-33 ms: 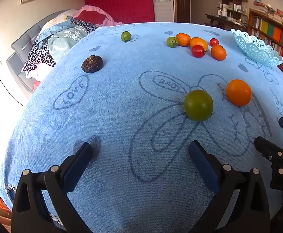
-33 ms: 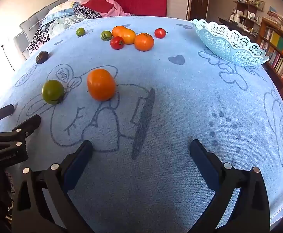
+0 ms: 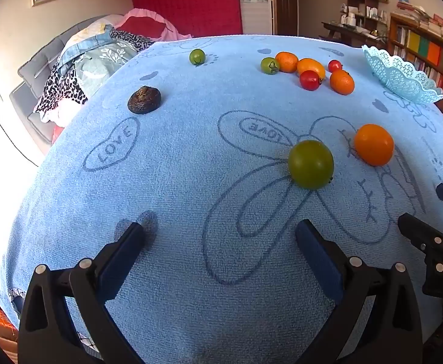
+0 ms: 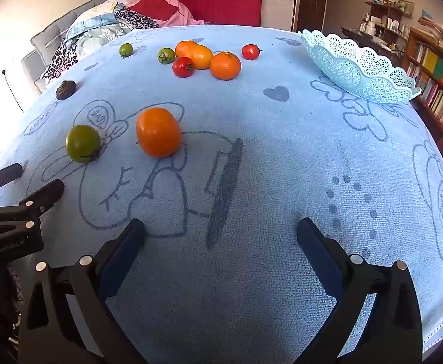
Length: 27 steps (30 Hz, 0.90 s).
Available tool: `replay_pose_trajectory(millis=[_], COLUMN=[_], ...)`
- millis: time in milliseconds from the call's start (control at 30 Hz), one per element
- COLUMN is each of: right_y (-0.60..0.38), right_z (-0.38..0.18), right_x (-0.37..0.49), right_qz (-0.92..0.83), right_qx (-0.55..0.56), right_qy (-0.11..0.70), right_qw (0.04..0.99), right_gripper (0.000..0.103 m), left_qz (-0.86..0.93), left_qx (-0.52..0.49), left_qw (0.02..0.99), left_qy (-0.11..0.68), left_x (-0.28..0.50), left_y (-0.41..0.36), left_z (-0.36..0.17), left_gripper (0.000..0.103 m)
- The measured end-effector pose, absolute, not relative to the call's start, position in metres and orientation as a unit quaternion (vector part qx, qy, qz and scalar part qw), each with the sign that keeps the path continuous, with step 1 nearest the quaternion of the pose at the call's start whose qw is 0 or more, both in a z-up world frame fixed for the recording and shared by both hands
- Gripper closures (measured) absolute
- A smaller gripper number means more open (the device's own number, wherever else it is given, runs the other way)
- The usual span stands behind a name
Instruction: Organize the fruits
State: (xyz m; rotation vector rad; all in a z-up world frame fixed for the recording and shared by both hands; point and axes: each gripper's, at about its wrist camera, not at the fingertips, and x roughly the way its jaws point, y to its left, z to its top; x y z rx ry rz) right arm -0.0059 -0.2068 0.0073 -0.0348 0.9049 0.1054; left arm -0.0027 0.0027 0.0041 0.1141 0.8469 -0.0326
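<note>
Blue terry cloth covers the whole table, soft and printed w/ cartoon outlines. Nap is grippy but a low finger could snag it and drag the cloth, shifting every fruit at once.

Lace-pattern basket sits far right, near the table edge, empty as far as visible. Looks light; a fruit dropped in from height or a nudge on the rim could tip or slide it toward the bookshelf side.

Left gripper and right gripper both hang low over the near cloth, jaws spread wide, nothing between them. The two sit close side by side, so reaching for neighbouring fruit at once risks a clash.

Nearest fruit: orange tomato and green tomato, just beside each other, apart from the far cluster of orange, red and green ones. Round & smooth, so an off-centre squeeze prob. squirts one out and it rolls.

Dark wrinkled fruit lies alone at left, near the edge; small green one lies alone at the far side. Either could roll off if bumped.
</note>
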Motion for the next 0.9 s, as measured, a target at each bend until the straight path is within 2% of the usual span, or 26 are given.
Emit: replay_pose_trajectory(millis=[900], right_y=[-0.2065], right_z=[0.0075], right_x=[-0.0058], right_qz=[0.05], right_qx=[-0.018], right_qy=[0.436], right_qw=[0.898], right_gripper=[0.002], left_qz=[-0.014], left_qx=[0.057], left_qw=[0.911], left_qy=[0.408], left_x=[-0.0028], left_y=[-0.0005], left_z=[0.0022], left_gripper=[0.005])
